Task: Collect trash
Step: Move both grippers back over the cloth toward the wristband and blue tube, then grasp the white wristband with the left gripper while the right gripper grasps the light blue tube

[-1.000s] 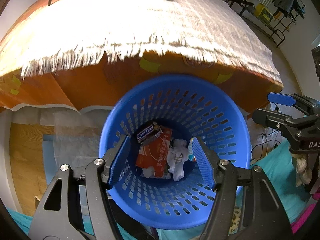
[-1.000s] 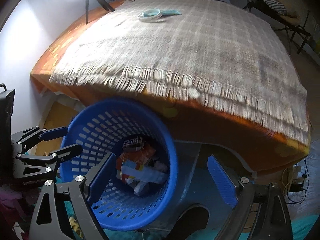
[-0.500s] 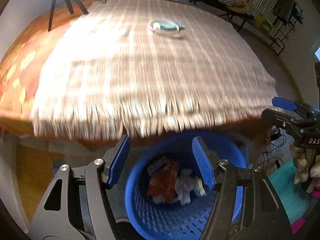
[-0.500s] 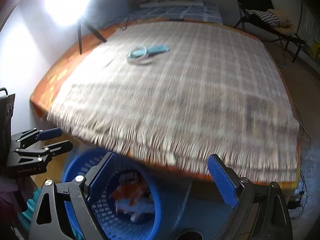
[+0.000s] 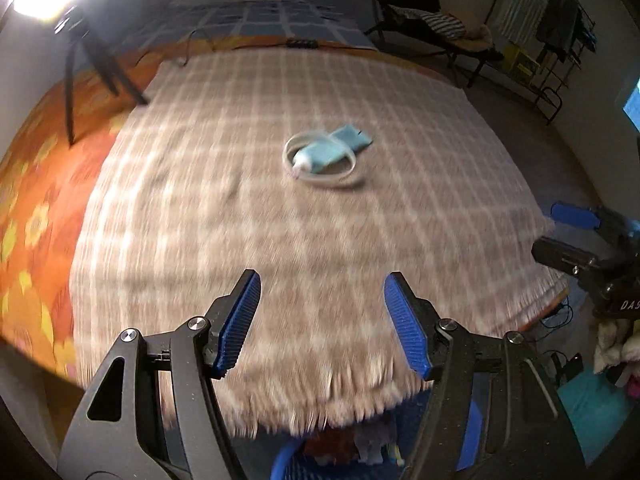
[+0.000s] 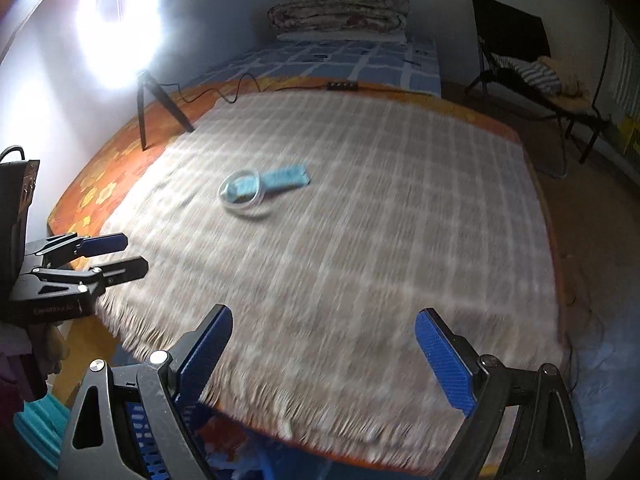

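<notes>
Checked blanket (image 5: 304, 240) on a bed, trash lying mid-blanket.
A pale blue mask (image 5: 334, 148) with a white ring (image 5: 320, 178) lies well ahead of both grippers; left gripper (image 5: 322, 320) and right gripper (image 6: 324, 356) hover spread wide, empty, above the blue basket (image 5: 288, 460).

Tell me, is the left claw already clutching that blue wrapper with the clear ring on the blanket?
Not quite: the left claw is open and empty. The blue wrapper with the clear ring lies untouched on the blanket, as the left wrist view shows.
</notes>
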### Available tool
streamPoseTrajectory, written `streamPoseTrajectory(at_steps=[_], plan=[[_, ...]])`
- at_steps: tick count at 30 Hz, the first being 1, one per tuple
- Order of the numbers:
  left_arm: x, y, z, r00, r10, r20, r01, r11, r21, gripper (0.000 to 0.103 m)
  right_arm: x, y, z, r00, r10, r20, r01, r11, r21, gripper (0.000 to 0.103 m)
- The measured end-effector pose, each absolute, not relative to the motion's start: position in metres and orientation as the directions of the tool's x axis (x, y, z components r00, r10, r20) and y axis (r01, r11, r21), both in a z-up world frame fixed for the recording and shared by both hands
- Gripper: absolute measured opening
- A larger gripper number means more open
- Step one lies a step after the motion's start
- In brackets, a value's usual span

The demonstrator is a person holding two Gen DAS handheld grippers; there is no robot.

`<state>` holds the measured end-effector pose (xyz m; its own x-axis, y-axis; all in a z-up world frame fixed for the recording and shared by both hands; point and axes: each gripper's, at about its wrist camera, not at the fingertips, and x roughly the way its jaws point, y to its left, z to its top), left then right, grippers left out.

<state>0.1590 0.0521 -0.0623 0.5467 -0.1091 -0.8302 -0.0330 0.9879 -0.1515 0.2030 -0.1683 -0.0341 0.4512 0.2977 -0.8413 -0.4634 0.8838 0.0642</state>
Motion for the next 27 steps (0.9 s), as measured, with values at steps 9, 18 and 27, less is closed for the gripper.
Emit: streamPoseTrajectory(at_steps=[9, 18, 27], plan=[[0.223, 0.017, -0.07, 0.541, -0.06, -0.839, 0.028, 0.998, -0.053, 0.066, 0.247, -0.178, -0.035, 0.438, 0.297, -0.848, -0.448, 0.891, 0.081, 0.094], [0.276, -0.005, -0.1, 0.516, 0.107, -0.85, 0.011, 0.991, 0.131, 0.066, 0.273, -0.191, -0.055, 0.376, 0.337, -0.863, -0.395, 0.901, 0.18, 0.094], [0.29, 0.001, -0.108, 0.533, 0.132, -0.836, 0.009, 0.987, 0.161, 0.057, 0.288, -0.195, -0.063, 0.359, 0.35, -0.865, -0.368, 0.905, 0.214, 0.094]])
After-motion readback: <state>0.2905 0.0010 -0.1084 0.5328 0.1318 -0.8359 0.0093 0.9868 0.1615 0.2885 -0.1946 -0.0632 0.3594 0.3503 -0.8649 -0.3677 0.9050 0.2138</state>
